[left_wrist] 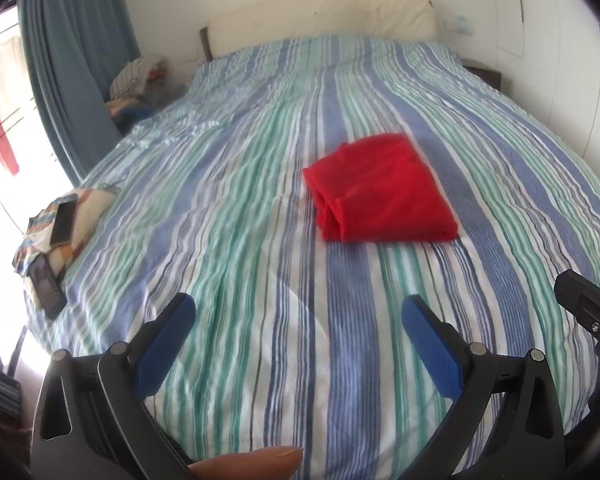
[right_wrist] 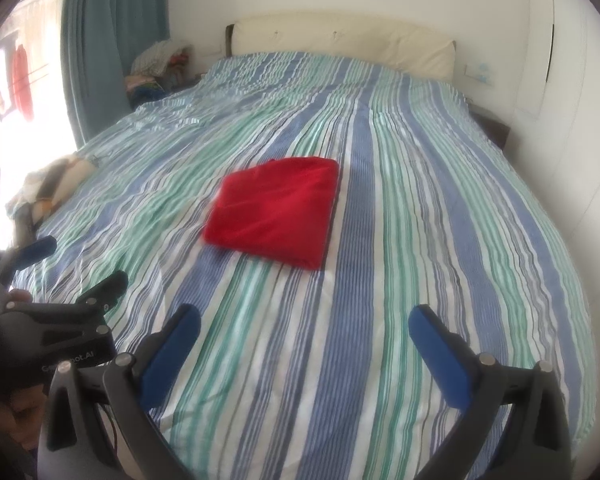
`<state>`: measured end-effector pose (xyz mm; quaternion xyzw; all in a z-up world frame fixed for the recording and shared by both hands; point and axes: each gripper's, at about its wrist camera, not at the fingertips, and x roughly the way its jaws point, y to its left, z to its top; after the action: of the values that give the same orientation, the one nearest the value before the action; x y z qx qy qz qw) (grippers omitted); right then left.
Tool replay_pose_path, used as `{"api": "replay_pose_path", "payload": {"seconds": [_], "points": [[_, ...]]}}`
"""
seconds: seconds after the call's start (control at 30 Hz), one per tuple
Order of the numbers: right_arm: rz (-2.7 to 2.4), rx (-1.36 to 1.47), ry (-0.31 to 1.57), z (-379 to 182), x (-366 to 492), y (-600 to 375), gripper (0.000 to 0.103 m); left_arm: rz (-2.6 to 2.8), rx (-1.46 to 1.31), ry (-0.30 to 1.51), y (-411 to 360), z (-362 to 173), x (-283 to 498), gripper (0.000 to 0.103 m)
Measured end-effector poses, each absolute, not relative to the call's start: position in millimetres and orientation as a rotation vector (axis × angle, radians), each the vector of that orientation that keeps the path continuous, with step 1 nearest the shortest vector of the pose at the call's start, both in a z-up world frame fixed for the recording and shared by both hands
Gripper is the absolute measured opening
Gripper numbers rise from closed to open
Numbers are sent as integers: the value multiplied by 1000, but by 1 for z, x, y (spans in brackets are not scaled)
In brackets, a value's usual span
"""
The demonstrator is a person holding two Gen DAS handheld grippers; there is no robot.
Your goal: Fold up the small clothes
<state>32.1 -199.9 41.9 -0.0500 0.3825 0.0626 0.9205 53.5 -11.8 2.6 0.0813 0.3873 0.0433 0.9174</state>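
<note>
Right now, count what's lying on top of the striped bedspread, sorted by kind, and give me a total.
Red folded garment: 1
Patterned cloth at the left edge of the bedspread: 1
Phones on or by that cloth: 2
Total: 4
Both grippers, left gripper and right gripper, hover open, apart from everything.

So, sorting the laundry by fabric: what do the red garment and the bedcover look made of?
Red garment: thin matte knit, probably cotton or synthetic; it folds flat with soft rolled edges. Striped bedcover: woven cotton-like cloth, matte, finely crinkled along its stripes.
</note>
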Motion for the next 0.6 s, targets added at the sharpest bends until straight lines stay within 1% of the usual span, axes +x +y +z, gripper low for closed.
{"api": "replay_pose_path", "payload": {"seconds": [0.6], "points": [[126,-106,798,39,32,-202,102,63,144,821,-10,-2,57,103]]}}
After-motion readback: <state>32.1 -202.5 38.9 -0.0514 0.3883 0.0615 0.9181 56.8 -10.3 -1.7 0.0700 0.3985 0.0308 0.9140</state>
